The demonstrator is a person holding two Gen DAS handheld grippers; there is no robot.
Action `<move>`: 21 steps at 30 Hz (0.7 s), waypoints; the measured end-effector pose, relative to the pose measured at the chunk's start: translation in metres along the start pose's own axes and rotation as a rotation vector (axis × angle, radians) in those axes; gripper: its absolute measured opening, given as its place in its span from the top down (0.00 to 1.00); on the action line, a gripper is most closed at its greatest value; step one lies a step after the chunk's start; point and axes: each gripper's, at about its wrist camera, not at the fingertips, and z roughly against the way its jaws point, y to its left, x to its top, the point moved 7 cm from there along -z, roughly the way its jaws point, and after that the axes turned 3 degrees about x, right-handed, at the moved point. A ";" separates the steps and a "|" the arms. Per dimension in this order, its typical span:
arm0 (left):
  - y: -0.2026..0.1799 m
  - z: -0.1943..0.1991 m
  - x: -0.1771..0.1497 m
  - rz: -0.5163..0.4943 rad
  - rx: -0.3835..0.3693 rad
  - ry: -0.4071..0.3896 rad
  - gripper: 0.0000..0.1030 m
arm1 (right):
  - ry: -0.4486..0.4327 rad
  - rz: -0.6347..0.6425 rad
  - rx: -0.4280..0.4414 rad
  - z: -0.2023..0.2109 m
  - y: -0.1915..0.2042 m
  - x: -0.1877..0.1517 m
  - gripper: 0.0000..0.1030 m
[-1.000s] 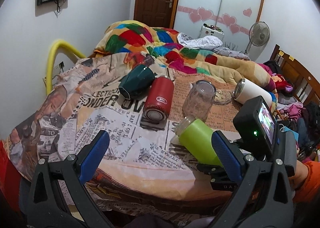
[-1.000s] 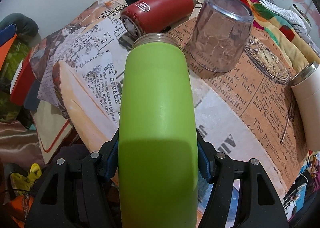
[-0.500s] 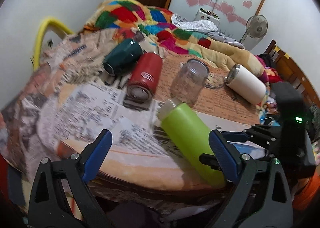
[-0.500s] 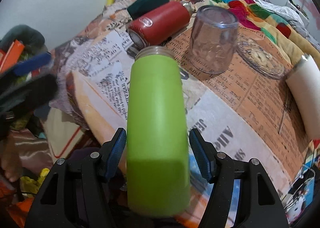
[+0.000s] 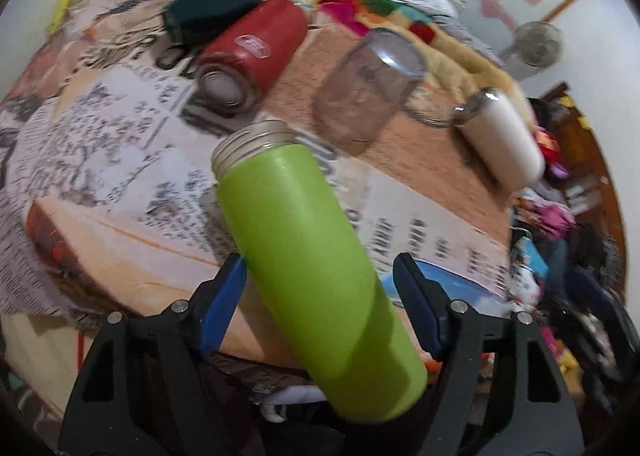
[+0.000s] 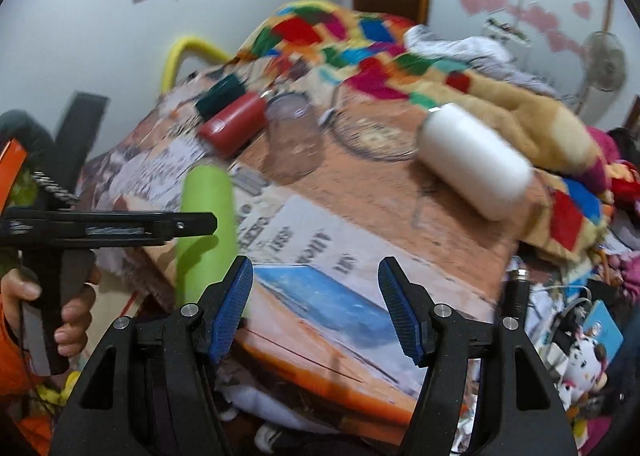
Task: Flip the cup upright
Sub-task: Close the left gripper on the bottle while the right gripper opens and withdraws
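Note:
A lime-green cup (image 5: 308, 248) lies tilted between my left gripper's (image 5: 320, 288) blue fingers, open threaded mouth pointing away and up-left. The fingers flank it with small gaps; no firm contact shows. In the right wrist view the green cup (image 6: 208, 223) is at left, with the left gripper's black body across it. My right gripper (image 6: 316, 296) is open and empty, drawn back above the table's near edge.
On the newspaper-print cloth (image 5: 120, 127) lie a red flask (image 5: 252, 51), a dark green mug (image 5: 212, 7), an upside-down clear glass (image 5: 368, 87) and a white tumbler (image 5: 504, 139). A colourful quilt (image 6: 360, 43) lies behind. Clutter fills the floor at right.
My right gripper let go of the green cup and pulled back to the right. My left gripper moved in around the cup and narrowed its fingers.

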 end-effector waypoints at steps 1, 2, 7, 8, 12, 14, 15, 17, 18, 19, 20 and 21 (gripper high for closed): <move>0.002 -0.002 -0.001 0.008 0.015 0.003 0.28 | -0.024 0.002 -0.012 0.007 0.001 -0.001 0.39; 0.003 -0.004 -0.002 0.015 0.026 0.006 0.28 | -0.044 0.006 -0.021 0.012 0.002 -0.001 0.39; 0.010 -0.016 0.000 0.032 0.100 0.009 0.28 | -0.110 0.028 -0.041 0.028 0.011 -0.004 0.39; 0.009 -0.018 0.000 0.028 0.111 0.008 0.28 | -0.114 0.028 -0.039 0.029 0.013 -0.004 0.39; 0.007 -0.030 0.001 0.015 0.158 0.010 0.29 | -0.135 0.023 -0.056 0.035 0.017 -0.014 0.36; 0.007 -0.034 0.002 0.011 0.180 0.005 0.32 | -0.152 0.008 -0.061 0.039 0.018 -0.016 0.32; 0.006 -0.034 0.004 0.006 0.193 -0.005 0.34 | -0.159 -0.003 -0.062 0.041 0.018 -0.018 0.30; 0.002 -0.035 0.006 -0.008 0.190 -0.010 0.37 | -0.165 -0.033 -0.048 0.044 0.016 -0.018 0.30; -0.001 -0.035 0.008 -0.014 0.180 -0.009 0.39 | -0.166 -0.051 -0.035 0.044 0.014 -0.018 0.30; -0.004 -0.033 0.008 -0.022 0.166 -0.011 0.39 | -0.167 -0.067 -0.024 0.045 0.013 -0.019 0.29; -0.006 -0.030 0.007 -0.035 0.158 -0.017 0.39 | -0.167 -0.087 -0.010 0.046 0.010 -0.019 0.29; -0.009 -0.028 0.006 -0.048 0.157 -0.024 0.40 | -0.166 -0.096 -0.004 0.046 0.009 -0.019 0.28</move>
